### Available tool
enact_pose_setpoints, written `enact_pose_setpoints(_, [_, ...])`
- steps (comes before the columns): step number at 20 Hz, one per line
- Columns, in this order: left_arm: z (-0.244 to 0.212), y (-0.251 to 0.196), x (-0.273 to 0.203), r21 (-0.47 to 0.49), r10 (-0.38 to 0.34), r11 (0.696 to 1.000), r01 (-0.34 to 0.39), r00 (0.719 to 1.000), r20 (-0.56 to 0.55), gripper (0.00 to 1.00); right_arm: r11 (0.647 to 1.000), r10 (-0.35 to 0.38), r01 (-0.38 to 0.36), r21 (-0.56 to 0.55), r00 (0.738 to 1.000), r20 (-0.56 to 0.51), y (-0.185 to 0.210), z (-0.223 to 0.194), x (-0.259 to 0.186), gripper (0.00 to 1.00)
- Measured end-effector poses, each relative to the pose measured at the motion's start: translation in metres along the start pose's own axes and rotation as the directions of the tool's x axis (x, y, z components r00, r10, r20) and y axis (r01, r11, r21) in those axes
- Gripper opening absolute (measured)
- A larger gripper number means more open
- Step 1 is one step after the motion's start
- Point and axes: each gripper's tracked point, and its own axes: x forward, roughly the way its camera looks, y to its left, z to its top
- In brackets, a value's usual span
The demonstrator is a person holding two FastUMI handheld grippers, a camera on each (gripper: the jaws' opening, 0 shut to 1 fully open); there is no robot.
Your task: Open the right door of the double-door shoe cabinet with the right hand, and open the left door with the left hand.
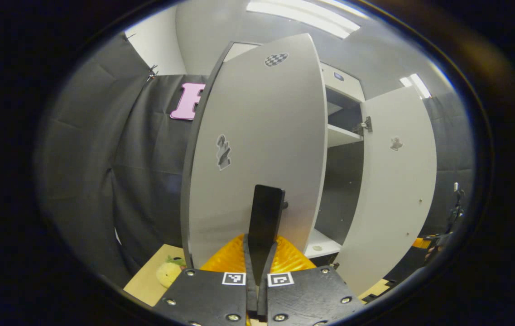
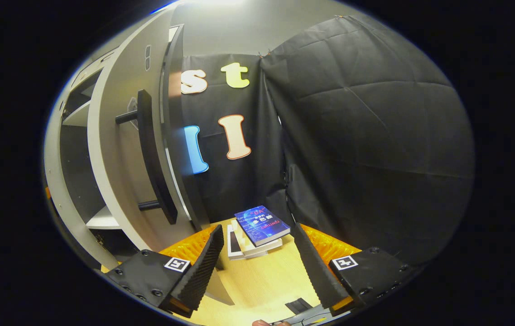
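Left gripper: fingers are pinching the left door's black handle.
Left door: is standing swung wide open, a checkered sticker near its top.
Right gripper: fingers are spread apart, holding nothing, just beside the right door.
Right door: is hanging open, its bar handle free.
Cabinet shelves: are showing between the doors.
Books: are lying stacked on the wooden floor.
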Motion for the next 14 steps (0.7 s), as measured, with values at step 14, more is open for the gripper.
enact_pose_setpoints(14, [0.007, 0.027, -0.013, 0.011, 0.079, 0.997, -0.079, 0.997, 0.009, 0.02, 1.000, -0.006, 0.006, -0.005, 1.000, -0.010, 0.005, -0.003, 0.007, 0.98])
